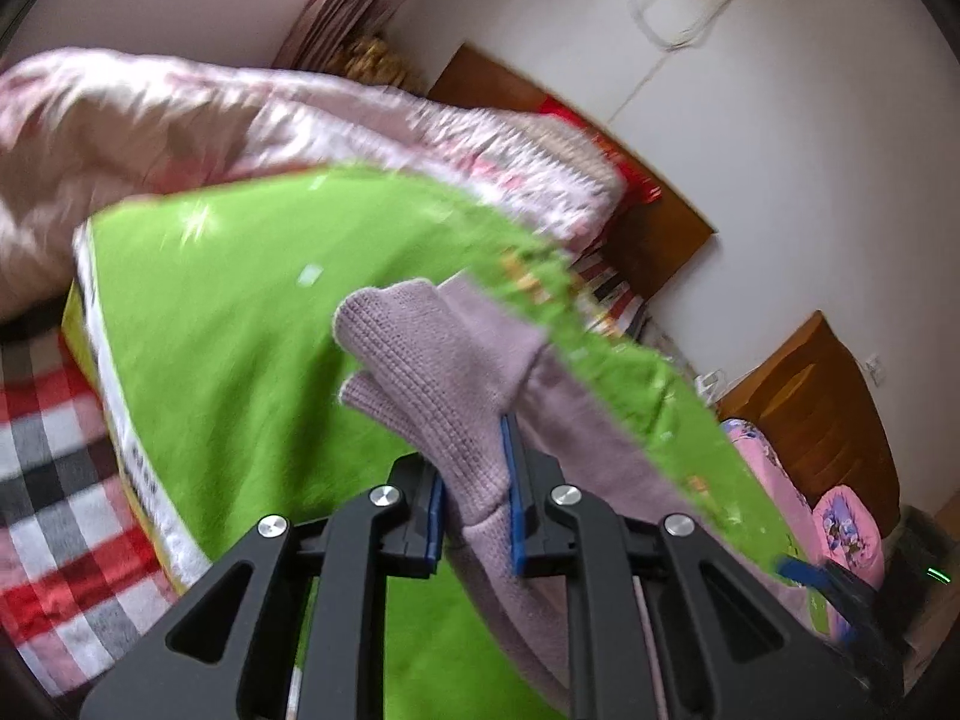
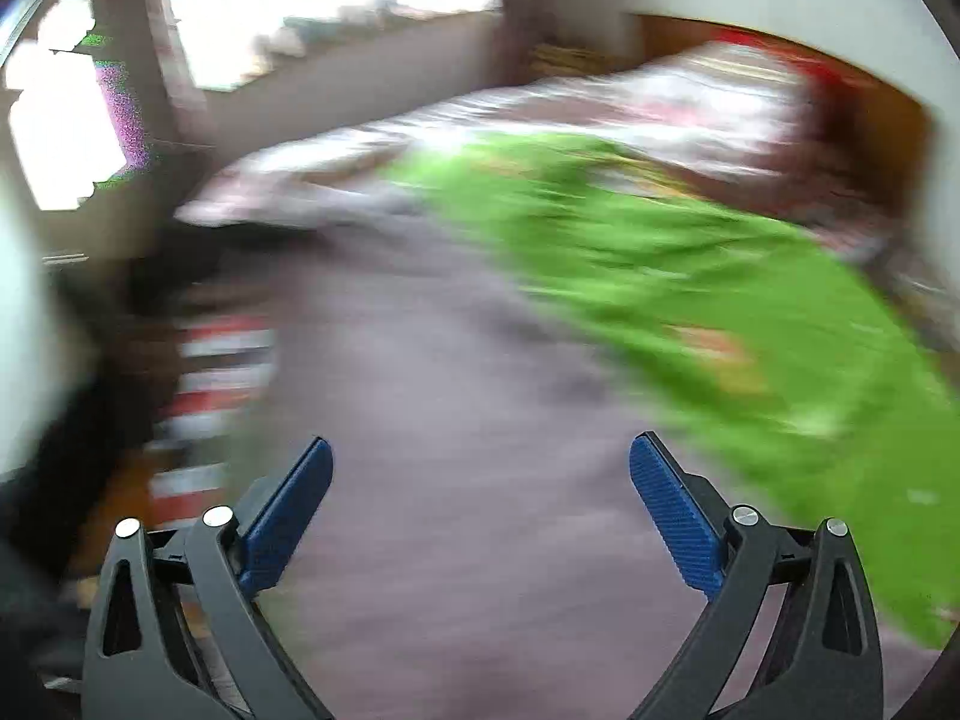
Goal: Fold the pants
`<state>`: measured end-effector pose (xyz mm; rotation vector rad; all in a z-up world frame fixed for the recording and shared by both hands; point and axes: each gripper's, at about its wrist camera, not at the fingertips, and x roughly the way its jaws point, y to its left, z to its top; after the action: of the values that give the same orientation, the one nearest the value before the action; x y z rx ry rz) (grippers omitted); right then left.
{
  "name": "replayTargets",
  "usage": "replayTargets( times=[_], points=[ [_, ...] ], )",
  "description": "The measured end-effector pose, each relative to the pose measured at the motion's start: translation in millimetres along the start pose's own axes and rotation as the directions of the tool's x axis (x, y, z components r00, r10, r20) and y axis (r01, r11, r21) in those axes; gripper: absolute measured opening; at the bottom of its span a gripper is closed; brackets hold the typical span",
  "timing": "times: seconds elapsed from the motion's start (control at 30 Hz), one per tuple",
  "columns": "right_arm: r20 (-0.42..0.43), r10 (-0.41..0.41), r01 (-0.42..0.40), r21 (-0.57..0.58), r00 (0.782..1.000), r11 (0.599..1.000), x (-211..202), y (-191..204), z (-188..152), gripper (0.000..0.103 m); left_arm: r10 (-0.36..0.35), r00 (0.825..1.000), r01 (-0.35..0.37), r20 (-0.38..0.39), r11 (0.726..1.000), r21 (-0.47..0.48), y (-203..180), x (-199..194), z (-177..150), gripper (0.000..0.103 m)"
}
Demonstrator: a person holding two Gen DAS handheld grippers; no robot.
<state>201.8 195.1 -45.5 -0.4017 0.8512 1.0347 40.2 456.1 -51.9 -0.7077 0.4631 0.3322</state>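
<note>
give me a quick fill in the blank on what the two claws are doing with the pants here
1. The left claw is shut on the knitted ____ pants.
2. The right claw stands ____, holding nothing.
3. Under the pants lies a bright ____ blanket.

Missing words: purple; open; green

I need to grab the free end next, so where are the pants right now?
In the left wrist view, the pants hang centre frame, clamped in the left gripper over the green sheet.

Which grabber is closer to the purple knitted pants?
Left. The left gripper is clamped on the purple knitted pants; the right gripper hangs open above blurred purple fabric.
</note>
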Motion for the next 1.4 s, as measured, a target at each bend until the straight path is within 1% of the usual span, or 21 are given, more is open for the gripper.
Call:
replayTargets(
  times=[0.03, 0.07, 0.13, 0.23, 0.33, 0.4, 0.47, 0.5, 0.57, 0.63, 0.7, 0.77, 0.87, 0.93, 1.0, 1.07, 1.13, 1.2, 1.27, 1.33, 1.4],
  points=[
    [-0.047, -0.033, 0.033, 0.013, 0.998, 0.999, 14, -12, 0, 0.089, -0.018, 1.0, 0.017, 0.019, 1.0, 0.022, -11, -7, 4, 0.015],
    [-0.101, -0.054, 0.055, 0.01, 0.993, 0.998, 29, -20, -3, 0.092, -0.031, 0.999, 0.03, 0.031, 0.999, 0.038, -19, -12, 8, 0.015],
    [-0.069, -0.077, 0.074, -0.046, 0.995, 0.996, 38, -19, -8, 0.091, -0.06, 0.997, 0.056, 0.054, 0.996, 0.074, -38, -22, 14, 0.015],
    [-0.085, -0.1, 0.101, 0.005, 0.991, 0.995, 23, -19, -2, 0.092, -0.086, 0.994, 0.078, 0.065, 0.989, 0.126, -64, -29, 22, 0.015],
    [-0.019, 0.052, -0.051, 0.047, 0.998, 0.998, 2, 2, -7, 0.093, -0.125, 0.99, 0.111, 0.064, 0.976, 0.188, -94, -36, 24, 0.015],
    [-0.078, 0.106, -0.104, 0.021, 0.991, 0.994, 11, 25, -18, 0.093, -0.157, 0.985, 0.137, 0.067, 0.961, 0.241, -119, -42, 24, 0.015],
    [-0.127, 0.014, -0.029, -0.115, 0.992, 0.993, 23, 52, -34, 0.097, -0.202, 0.977, 0.174, 0.069, 0.939, 0.297, -148, -49, 21, 0.015],
    [-0.064, -0.043, 0.031, -0.178, 0.997, 0.984, 18, 64, -39, 0.097, -0.232, 0.971, 0.2, 0.064, 0.925, 0.325, -165, -52, 20, 0.015],
    [-0.09, -0.059, 0.045, -0.146, 0.994, 0.988, 12, 64, -36, 0.097, -0.271, 0.961, 0.236, 0.049, 0.904, 0.356, -187, -55, 18, 0.015],
    [-0.053, -0.081, 0.074, -0.131, 0.995, 0.989, -5, 61, -36, 0.097, -0.313, 0.95, 0.277, 0.027, 0.875, 0.397, -213, -58, 12, 0.015],
    [-0.07, -0.048, 0.039, -0.13, 0.996, 0.991, -20, 61, -49, 0.097, -0.355, 0.935, 0.322, 0.004, 0.851, 0.416, -233, -61, 5, 0.015],
    [-0.03, -0.058, 0.056, -0.055, 0.998, 0.997, -48, 45, -66, 0.097, -0.407, 0.913, 0.381, -0.036, 0.816, 0.434, -258, -61, -7, 0.015],
    [0.152, -0.024, -0.014, 0.24, 0.988, 0.971, -124, -4, -101, 0.097, -0.484, 0.868, 0.48, -0.115, 0.754, 0.449, -294, -61, -34, 0.015],
    [0.269, -0.109, -0.021, 0.438, 0.957, 0.899, -176, -48, -134, 0.097, -0.53, 0.827, 0.55, -0.186, 0.696, 0.462, -325, -59, -65, 0.015],
    [0.289, -0.277, 0.061, 0.584, 0.916, 0.81, -218, -80, -167, 0.097, -0.546, 0.791, 0.604, -0.275, 0.628, 0.491, -357, -53, -106, 0.014],
    [0.293, -0.395, 0.087, 0.698, 0.871, 0.711, -252, -100, -198, 0.097, -0.523, 0.779, 0.623, -0.347, 0.579, 0.526, -381, -42, -148, 0.014],
    [0.316, -0.475, 0.043, 0.796, 0.821, 0.603, -281, -116, -233, 0.097, -0.454, 0.768, 0.64, -0.452, 0.526, 0.56, -403, -19, -206, 0.014],
    [0.314, -0.523, 0.005, 0.854, 0.792, 0.52, -297, -123, -261, 0.097, -0.367, 0.708, 0.696, -0.603, 0.504, 0.51, -411, 15, -259, 0.014],
    [0.288, -0.545, 0.005, 0.881, 0.788, 0.473, -302, -125, -277, 0.097, -0.222, 0.635, 0.735, -0.74, 0.469, 0.49, -408, 42, -315, 0.015],
    [0.262, -0.548, 0.018, 0.891, 0.794, 0.453, -301, -126, -283, 0.097, -0.254, 0.612, 0.756, -0.749, 0.464, 0.461, -398, 38, -317, 0.019],
    [0.257, -0.512, 0.019, 0.881, 0.82, 0.472, -295, -124, -284, 0.097, -0.312, 0.572, 0.785, -0.759, 0.476, 0.396, -386, 30, -292, 0.043]
  ],
)
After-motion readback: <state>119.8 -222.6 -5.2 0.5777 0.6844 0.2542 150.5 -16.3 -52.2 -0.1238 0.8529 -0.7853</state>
